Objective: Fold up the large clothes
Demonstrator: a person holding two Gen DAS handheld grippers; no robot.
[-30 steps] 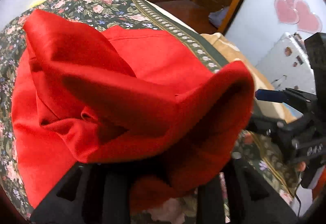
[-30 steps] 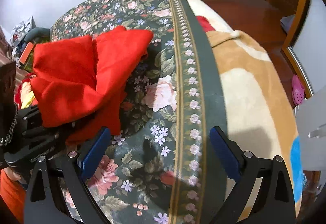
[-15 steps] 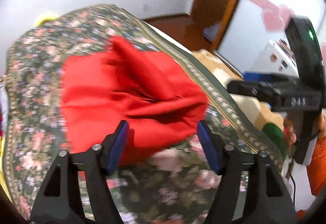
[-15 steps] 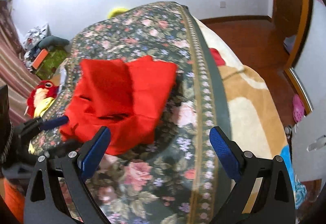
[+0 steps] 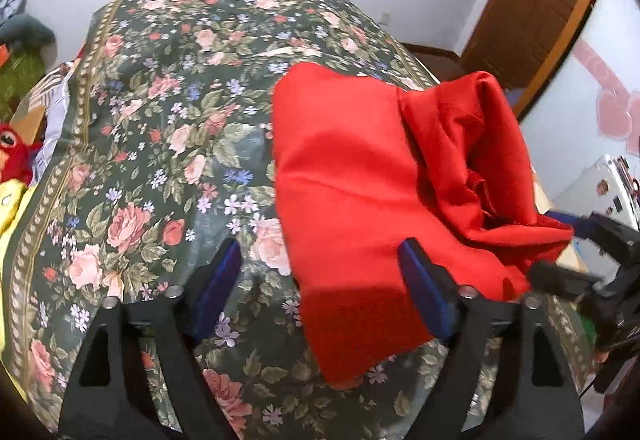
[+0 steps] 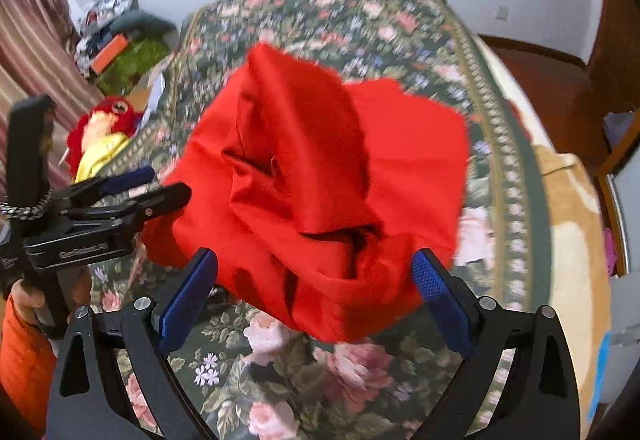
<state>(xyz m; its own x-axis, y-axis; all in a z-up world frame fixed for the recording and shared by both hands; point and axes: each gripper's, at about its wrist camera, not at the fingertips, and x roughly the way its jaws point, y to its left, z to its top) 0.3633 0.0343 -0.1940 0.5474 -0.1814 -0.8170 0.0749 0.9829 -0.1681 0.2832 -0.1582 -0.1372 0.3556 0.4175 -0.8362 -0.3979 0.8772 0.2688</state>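
Note:
A red garment (image 5: 360, 168) lies in a rumpled heap on the floral bedspread (image 5: 160, 128), one side flat and the other bunched into folds. My left gripper (image 5: 318, 256) hovers over its near edge with the jaws opening wide; cloth lies below and between them, and the pads do not press on it. It also shows from the side in the right wrist view, where the left gripper (image 6: 156, 186) sits at the heap's left edge. My right gripper (image 6: 316, 260) stands open just before the bunched garment (image 6: 320, 168), its blue pads apart on either side.
A red and yellow plush toy (image 6: 104, 124) lies off the bed's left side, with clutter (image 6: 120, 44) by the wall. A beige blanket (image 6: 568, 224) covers the bed's right part. A wooden door (image 5: 540, 0) and a white appliance (image 5: 612, 184) stand to the right. An orange sleeve (image 6: 24, 360) holds the left gripper.
The left gripper has let go of the red garment, spread its jaws and swung left. The garment dropped into a heap on the bed. The right gripper came round to face it.

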